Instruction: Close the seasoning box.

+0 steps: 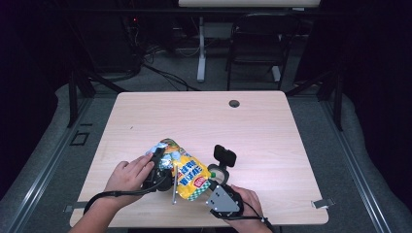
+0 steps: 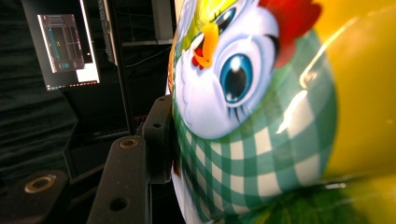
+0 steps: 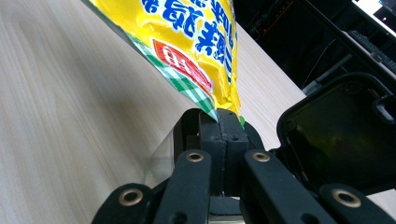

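Over the pale wooden surface (image 1: 252, 126), a snack bag (image 1: 187, 172) hangs between both tools, left tool (image 1: 163, 167) clamping its upper part, right tool (image 3: 223, 122) pinching its lower corner.

Lit from above on the pale table (image 1: 252, 121), with dark, murky surroundings along every edge of the high view. Soft throughout, fine print unreadable. Blurred at close range on the snack bag (image 2: 280, 116), with white glare streaks at right centre. Faint shadow below the bag at lower left of the right gripper view.

The snack bag (image 1: 182, 171) sits on the table (image 1: 252, 131), between both grippers.
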{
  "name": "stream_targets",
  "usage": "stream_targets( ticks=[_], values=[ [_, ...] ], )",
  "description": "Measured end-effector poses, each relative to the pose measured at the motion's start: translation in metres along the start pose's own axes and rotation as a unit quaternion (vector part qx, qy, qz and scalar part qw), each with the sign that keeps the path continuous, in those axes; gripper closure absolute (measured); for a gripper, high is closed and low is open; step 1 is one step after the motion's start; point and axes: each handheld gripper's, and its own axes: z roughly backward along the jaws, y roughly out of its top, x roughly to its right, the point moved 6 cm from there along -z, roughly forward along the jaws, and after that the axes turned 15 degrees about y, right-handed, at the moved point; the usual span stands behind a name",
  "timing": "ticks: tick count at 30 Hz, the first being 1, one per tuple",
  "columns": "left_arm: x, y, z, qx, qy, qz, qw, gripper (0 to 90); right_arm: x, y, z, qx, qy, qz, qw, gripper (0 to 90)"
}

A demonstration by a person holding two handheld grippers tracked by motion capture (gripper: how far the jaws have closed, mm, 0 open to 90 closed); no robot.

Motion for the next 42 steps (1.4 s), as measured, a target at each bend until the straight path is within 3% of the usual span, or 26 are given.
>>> stream_targets(
  ticks=[16,42],
  values=[
    [0.0014,0.0012,-0.0012,-0.003,0.000,-0.007,1.0000,58.4,0.0003,-0.0038,-0.0051,-0.003,0.005,-0.007,1.0000,90.0],
    [-0.0039,0.0027,0.0043,-0.001,0.027,-0.051,0.9983,58.9,-0.0012,-0.0071,-0.0095,-0.009,0.010,-0.006,0.9999,90.0]
  ],
)
